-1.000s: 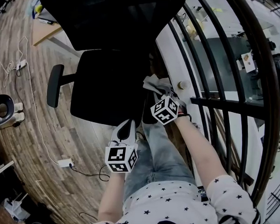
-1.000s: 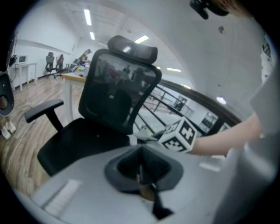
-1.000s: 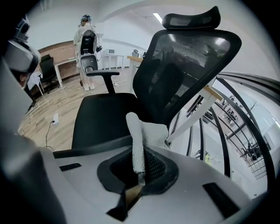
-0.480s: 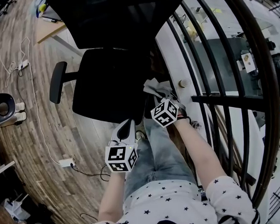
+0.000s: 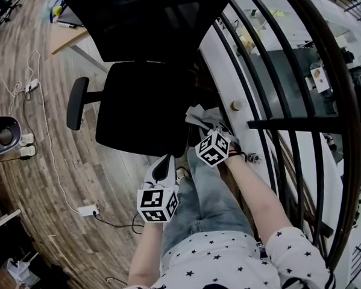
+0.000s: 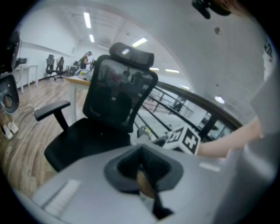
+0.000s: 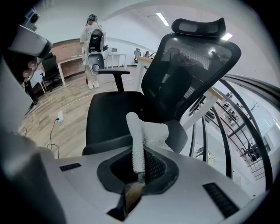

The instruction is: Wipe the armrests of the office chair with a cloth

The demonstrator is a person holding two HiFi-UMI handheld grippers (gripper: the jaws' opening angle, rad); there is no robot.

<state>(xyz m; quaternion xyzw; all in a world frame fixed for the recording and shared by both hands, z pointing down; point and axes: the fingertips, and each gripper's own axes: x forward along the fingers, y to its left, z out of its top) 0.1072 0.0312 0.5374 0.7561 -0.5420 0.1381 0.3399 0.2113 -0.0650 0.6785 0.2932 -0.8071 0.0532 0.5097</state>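
The right claw [image 7: 136, 177] pinches a soft white cloth [image 7: 146, 133] by one end. The rest flops onto the black padded chair armrest [image 7: 178, 131], near its end. The cloth looks light and floppy, so a bunched fold should grip best. The left claw [image 6: 146, 177] is closed on nothing.

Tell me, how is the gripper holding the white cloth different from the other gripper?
The right gripper pinches a white towelling cloth. The left gripper has its jaws together on nothing. The right gripper is up at the black office chair's near armrest, while the left gripper hangs back, short of the seat. Both are grey, and both have their jaws closed.
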